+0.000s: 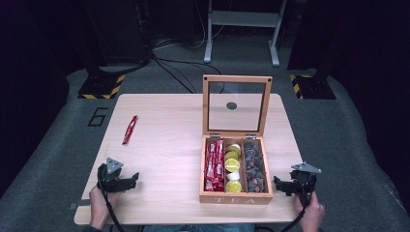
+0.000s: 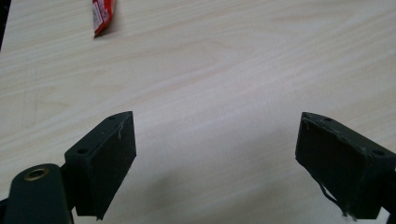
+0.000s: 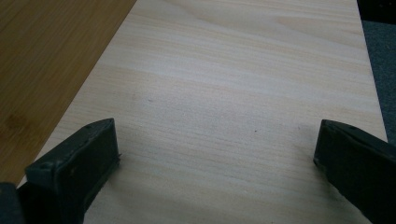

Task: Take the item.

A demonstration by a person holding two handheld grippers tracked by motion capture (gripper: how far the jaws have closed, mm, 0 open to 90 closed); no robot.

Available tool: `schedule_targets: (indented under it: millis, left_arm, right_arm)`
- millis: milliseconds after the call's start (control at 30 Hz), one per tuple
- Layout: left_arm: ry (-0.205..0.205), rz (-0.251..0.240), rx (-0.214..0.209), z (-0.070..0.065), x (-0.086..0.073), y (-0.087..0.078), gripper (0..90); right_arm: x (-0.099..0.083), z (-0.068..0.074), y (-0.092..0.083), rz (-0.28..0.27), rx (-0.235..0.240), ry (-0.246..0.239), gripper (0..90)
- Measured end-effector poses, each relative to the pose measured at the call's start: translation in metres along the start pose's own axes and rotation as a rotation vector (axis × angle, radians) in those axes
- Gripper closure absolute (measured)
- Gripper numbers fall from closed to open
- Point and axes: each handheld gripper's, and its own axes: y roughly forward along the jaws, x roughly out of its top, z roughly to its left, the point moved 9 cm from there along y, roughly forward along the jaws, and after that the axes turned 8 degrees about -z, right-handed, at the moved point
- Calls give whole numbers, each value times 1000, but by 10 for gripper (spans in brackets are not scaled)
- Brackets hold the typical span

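A wooden tea box (image 1: 236, 198) stands open at the table's front right, its glass lid (image 1: 236, 106) upright. Its three compartments hold red sachets (image 1: 213, 165), yellow and white capsules (image 1: 233, 167) and dark brown pieces (image 1: 254, 166). A single red sachet (image 1: 129, 129) lies on the table's left side, and its end (image 2: 102, 15) appears at the top of the left gripper view. My left gripper (image 1: 131, 180) rests near the front left corner, open and empty (image 2: 215, 154). My right gripper (image 1: 280, 185) sits just right of the box, open and empty (image 3: 217, 158), with the box wall (image 3: 42, 70) to its left.
The light wooden table (image 1: 164, 145) stands on grey carpet. Cables (image 1: 174, 67) and a white metal frame (image 1: 241, 29) lie on the floor behind it. Yellow-black striped bases (image 1: 102, 86) flank the far corners. The table's right edge (image 3: 373, 98) runs close to my right gripper.
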Motion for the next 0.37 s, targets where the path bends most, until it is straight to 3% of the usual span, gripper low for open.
schedule_targets:
  millis: [367]
  left_arm:
    - [-18, 3, 14, 3, -20, -3, 99]
  right_arm:
    - [0, 0, 0, 0, 0, -1, 0]
